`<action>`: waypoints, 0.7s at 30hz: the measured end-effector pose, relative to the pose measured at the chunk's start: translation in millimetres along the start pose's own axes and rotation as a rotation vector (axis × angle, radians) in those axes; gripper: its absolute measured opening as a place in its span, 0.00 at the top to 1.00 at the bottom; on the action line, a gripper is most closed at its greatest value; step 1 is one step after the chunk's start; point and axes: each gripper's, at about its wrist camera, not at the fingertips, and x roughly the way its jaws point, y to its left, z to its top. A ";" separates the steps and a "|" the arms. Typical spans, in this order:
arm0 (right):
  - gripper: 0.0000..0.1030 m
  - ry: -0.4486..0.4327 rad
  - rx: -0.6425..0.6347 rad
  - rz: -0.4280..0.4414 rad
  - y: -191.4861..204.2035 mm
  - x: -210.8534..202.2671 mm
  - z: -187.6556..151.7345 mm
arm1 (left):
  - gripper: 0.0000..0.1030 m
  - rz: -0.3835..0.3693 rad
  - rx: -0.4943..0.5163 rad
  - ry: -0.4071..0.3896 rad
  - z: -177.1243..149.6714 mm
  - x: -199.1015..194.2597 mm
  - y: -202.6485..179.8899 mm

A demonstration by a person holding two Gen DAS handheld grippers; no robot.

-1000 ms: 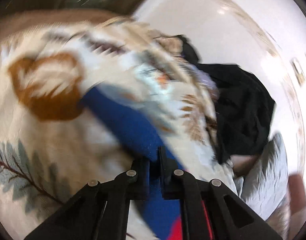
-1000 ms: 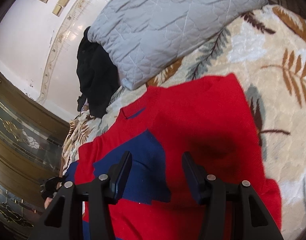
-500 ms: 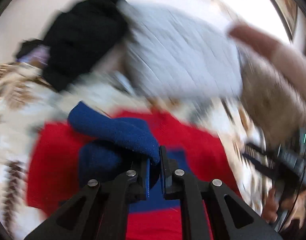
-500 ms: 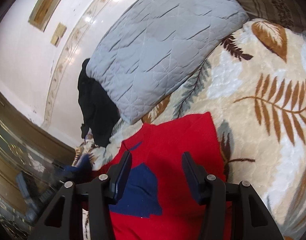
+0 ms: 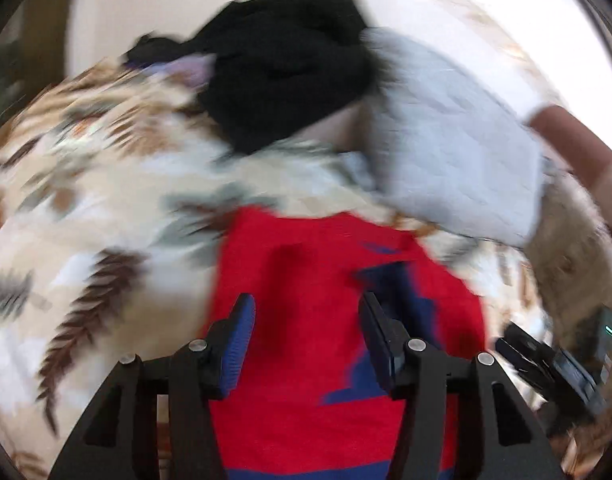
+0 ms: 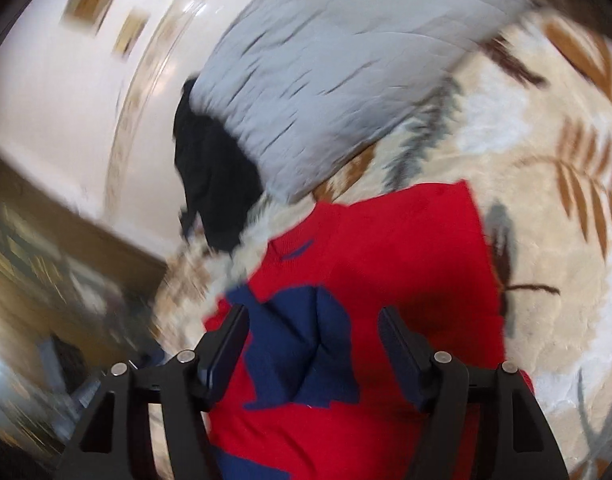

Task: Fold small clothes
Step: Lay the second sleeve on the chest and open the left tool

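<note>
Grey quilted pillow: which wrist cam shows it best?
Right wrist. The grey quilted pillow fills the upper middle, and its quilting creases read despite some blur. In the left wrist view the pillow is washed out and smeared at upper right, a forearm crossing just beyond it.
</note>
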 end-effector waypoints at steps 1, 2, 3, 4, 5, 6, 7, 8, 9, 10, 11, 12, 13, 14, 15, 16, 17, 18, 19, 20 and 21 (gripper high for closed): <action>0.31 0.012 -0.074 -0.030 14.3 5.4 -6.5 | 0.47 0.051 -0.017 0.019 0.9 7.6 11.8; 0.31 0.024 -0.135 -0.051 25.7 10.7 -12.7 | 0.47 0.071 -0.029 0.022 0.4 11.3 18.4; 0.31 0.036 -0.184 -0.069 35.0 15.5 -17.6 | 0.47 0.085 -0.050 0.036 -1.8 14.7 27.5; 0.31 0.049 -0.258 -0.106 49.9 24.2 -24.5 | 0.47 0.095 -0.072 0.068 -3.2 23.6 32.7; 0.31 0.055 -0.310 -0.136 60.1 31.3 -29.2 | 0.47 0.103 -0.094 0.112 -5.3 30.6 39.2; 0.31 0.061 -0.341 -0.153 65.1 36.4 -31.9 | 0.47 0.107 -0.105 0.138 -7.1 35.7 42.7; 0.30 0.076 -0.398 -0.184 78.1 49.4 -35.4 | 0.47 0.117 -0.106 0.157 -9.7 39.5 44.6; 0.30 0.085 -0.438 -0.207 87.6 60.2 -36.5 | 0.47 0.131 -0.099 0.172 -12.7 42.4 44.2; 0.30 0.091 -0.461 -0.222 92.4 68.1 -36.3 | 0.47 0.136 -0.093 0.183 -13.8 44.8 43.7; 0.30 0.101 -0.491 -0.242 100.0 79.2 -36.7 | 0.47 0.131 -0.092 0.192 -15.2 45.4 44.3; 0.30 0.115 -0.523 -0.264 110.3 95.5 -35.1 | 0.47 0.122 -0.097 0.197 -16.2 45.8 45.7; 0.30 0.124 -0.542 -0.289 116.3 107.2 -33.2 | 0.47 0.116 -0.099 0.197 -17.9 45.1 46.8; 0.30 0.131 -0.552 -0.312 121.5 117.0 -32.2 | 0.47 0.116 -0.095 0.197 -19.1 44.8 46.8; 0.30 0.144 -0.568 -0.347 127.2 134.4 -29.9 | 0.47 0.119 -0.086 0.193 -19.2 44.2 46.5; 0.30 0.141 -0.576 -0.364 128.3 144.7 -27.7 | 0.47 0.118 -0.080 0.191 -20.0 41.0 45.3; 0.37 0.134 -0.581 -0.388 128.4 151.4 -25.8 | 0.47 0.109 -0.076 0.187 -19.7 40.3 44.9; 0.70 0.133 -0.572 -0.410 124.7 154.8 -23.4 | 0.47 0.103 -0.074 0.183 -19.7 37.4 45.8; 0.88 0.155 -0.553 -0.410 120.0 157.2 -18.8 | 0.47 0.100 -0.072 0.178 -19.2 36.6 45.6; 0.91 0.167 -0.519 -0.400 114.9 152.6 -14.9 | 0.47 0.102 -0.069 0.174 -18.1 36.7 45.5; 0.91 0.145 -0.495 -0.386 111.7 144.3 -11.0 | 0.47 0.106 -0.064 0.171 -18.1 36.1 44.8; 0.92 0.114 -0.479 -0.373 109.5 133.2 -6.9 | 0.47 0.109 -0.062 0.171 -18.5 35.4 44.5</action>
